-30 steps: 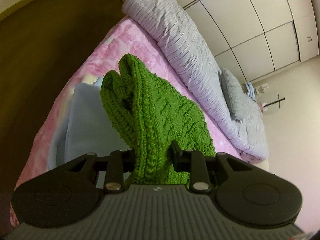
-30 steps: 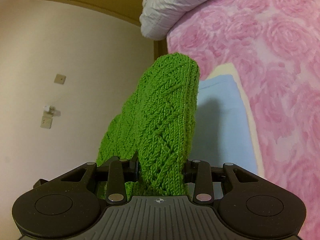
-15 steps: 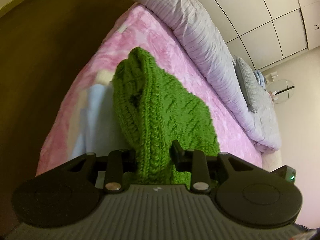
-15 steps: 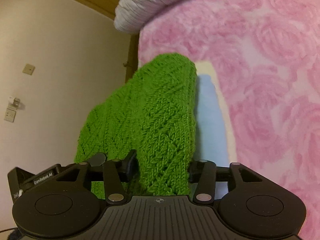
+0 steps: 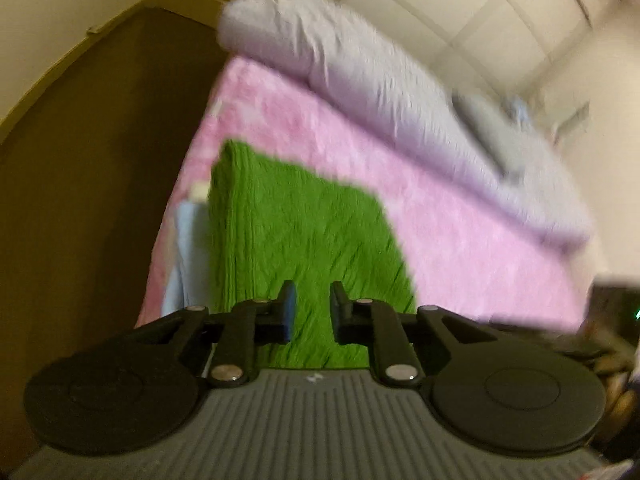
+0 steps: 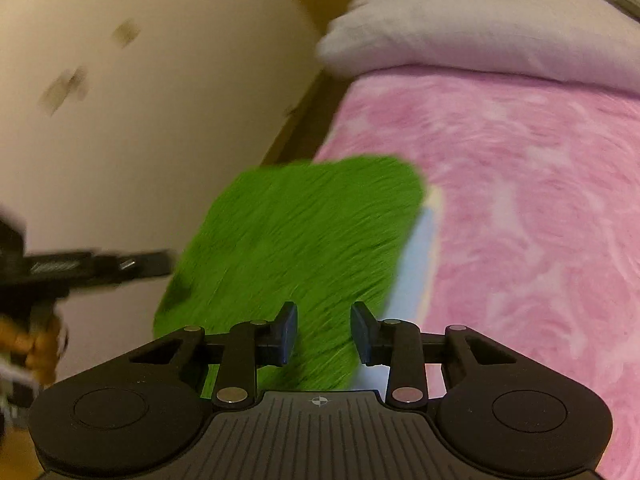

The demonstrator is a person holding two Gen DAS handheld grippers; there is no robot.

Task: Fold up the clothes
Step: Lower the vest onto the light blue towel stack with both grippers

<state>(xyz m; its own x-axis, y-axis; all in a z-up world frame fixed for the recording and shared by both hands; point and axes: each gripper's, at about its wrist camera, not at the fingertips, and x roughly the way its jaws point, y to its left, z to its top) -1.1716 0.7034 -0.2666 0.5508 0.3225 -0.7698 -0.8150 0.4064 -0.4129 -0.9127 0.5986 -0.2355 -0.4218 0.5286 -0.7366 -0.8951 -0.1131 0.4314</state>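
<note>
Bedroom, bed (image 5: 460,236) with pink floral blanket, lilac rolled duvet (image 5: 360,80) along far side, white wardrobe doors behind, both views motion-blurred. Left gripper (image 5: 312,304): jaws parted to a moderate gap, nothing between them, green knit visible through the gap. Right gripper (image 6: 324,330): jaws parted slightly wider, also holding nothing. Green knitted garment (image 5: 296,236) lies flat on the bed directly ahead of and below both sets of jaws, looks like a compact folded panel, near edge running under the grippers, long axis roughly running away from the left jaws toward the headboard end; one thick doubled edge on its left side in the left view. It sits partly on a light blue folded cloth (image 6: 416,264), which peeks out to the left in the left view and to the right in the right view. Garment spans between the two grippers, about equally near to both; the left gripper shows at the left edge of the right view (image 6: 80,268), beside the garment's left side. Judgement: scene fits either a fold just laid down or a folded piece about to be gripped for another fold; can't tell which. Garment edges too blurred to count layers.
</note>
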